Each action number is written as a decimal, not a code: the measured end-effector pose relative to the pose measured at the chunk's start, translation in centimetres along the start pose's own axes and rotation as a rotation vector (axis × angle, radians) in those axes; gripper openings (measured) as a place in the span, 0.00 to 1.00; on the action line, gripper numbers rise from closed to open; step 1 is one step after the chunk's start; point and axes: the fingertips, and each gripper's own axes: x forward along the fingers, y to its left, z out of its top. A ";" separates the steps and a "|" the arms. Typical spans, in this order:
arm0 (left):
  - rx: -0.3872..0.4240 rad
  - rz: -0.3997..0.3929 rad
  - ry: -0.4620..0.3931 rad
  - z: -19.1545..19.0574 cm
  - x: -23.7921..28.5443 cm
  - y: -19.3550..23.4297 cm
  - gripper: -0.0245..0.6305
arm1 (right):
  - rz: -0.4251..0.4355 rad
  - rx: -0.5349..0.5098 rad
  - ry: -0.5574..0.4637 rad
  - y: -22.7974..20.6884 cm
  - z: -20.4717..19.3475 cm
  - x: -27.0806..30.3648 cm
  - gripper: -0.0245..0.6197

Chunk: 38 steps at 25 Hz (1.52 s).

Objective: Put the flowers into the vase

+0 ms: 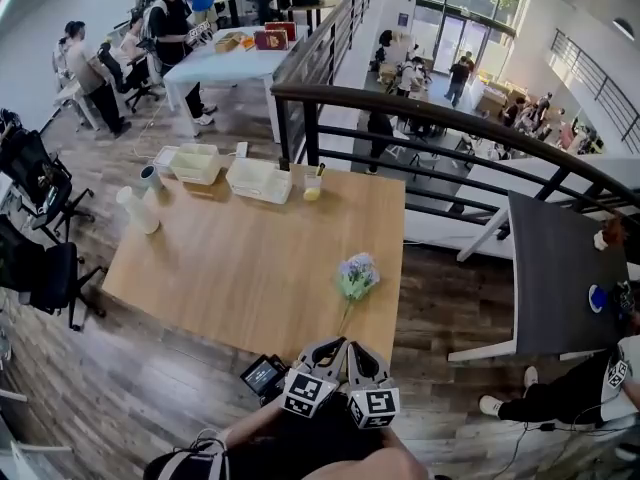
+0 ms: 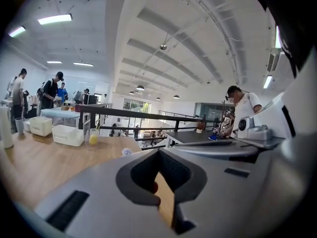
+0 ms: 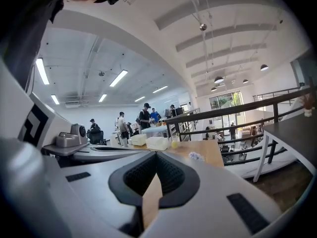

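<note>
Left gripper (image 1: pixel 322 353) and right gripper (image 1: pixel 366 360) hover with jaws together, empty, while the flowers (image 1: pixel 357 276) lie on the table (image 1: pixel 250 268), well apart from the vase (image 1: pixel 140 211): nothing done yet.

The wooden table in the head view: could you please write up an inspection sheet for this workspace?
Surface: wooden table, level.
Job's things: flowers lying near the right edge; white vase upright at the far left corner.
Clutter: two clear boxes, grey cup and yellow-filled cup along the far edge; black device by the near edge.
Grippers: left gripper and right gripper shut, empty, side by side.
Cables: nothing seen on the table.
Surroundings: black railing, dark table, people, office chairs.
</note>
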 end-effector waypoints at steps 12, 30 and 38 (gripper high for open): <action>-0.060 -0.041 0.003 3.1 2.3 7.1 0.08 | -0.203 0.038 0.072 -1.1 1.4 3.8 0.06; -0.078 0.027 0.306 -3.5 15.5 9.3 0.08 | -0.163 0.157 0.124 -8.6 -1.9 5.7 0.06; -0.003 0.144 0.489 -7.7 20.7 11.8 0.34 | -0.178 0.217 0.120 -11.6 -3.1 4.1 0.06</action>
